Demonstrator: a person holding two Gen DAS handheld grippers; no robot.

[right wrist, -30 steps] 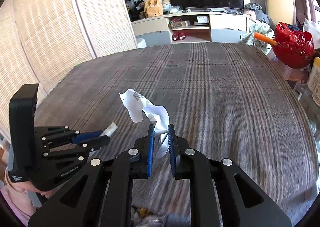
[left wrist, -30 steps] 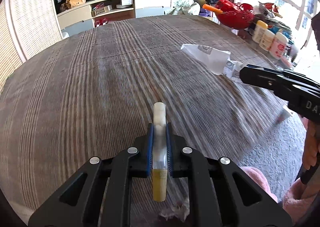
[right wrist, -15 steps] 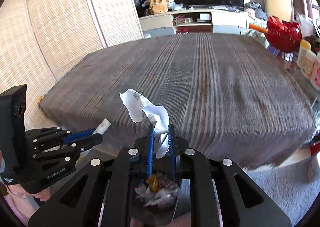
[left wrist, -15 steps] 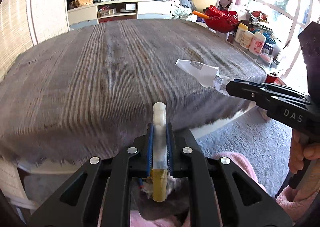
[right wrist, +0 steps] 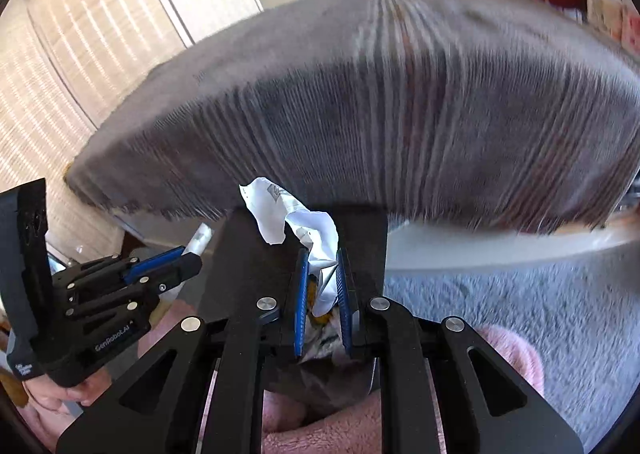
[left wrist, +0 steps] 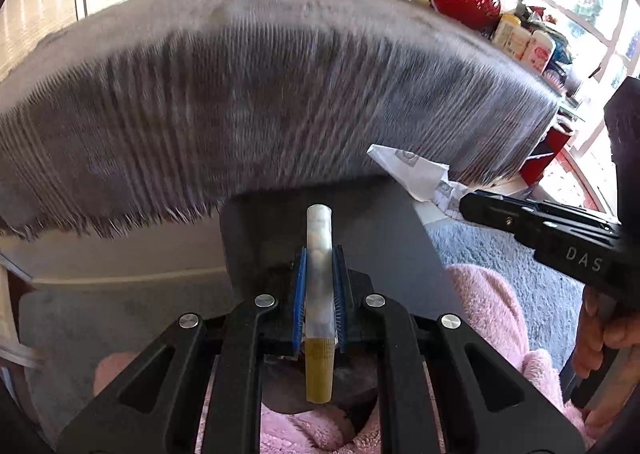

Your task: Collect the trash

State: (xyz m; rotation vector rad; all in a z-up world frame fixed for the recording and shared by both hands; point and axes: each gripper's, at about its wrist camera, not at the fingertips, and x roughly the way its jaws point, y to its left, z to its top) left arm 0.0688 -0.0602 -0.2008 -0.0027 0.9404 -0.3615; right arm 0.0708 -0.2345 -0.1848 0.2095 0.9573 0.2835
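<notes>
My left gripper (left wrist: 319,254) is shut on a clear plastic tube with a yellow end (left wrist: 319,290); it also shows in the right wrist view (right wrist: 188,258). My right gripper (right wrist: 322,258) is shut on a crumpled white paper (right wrist: 288,214), which also shows in the left wrist view (left wrist: 416,174) ahead of that gripper (left wrist: 472,206). Both grippers hang over a dark bin (left wrist: 384,222) below the table edge. Several scraps of trash (right wrist: 324,330) lie inside the bin under the right gripper.
The grey striped tablecloth (left wrist: 260,94) hangs over the table edge ahead. Grey carpet (right wrist: 500,294) covers the floor. Pink fluffy fabric (left wrist: 492,306) lies below the grippers. A red basket (left wrist: 468,6) and bottles (left wrist: 524,42) stand at the far right.
Both grippers have pulled back from over the table and dropped below its edge, still holding the tube and the paper. The dark bin has come into view beneath them.
</notes>
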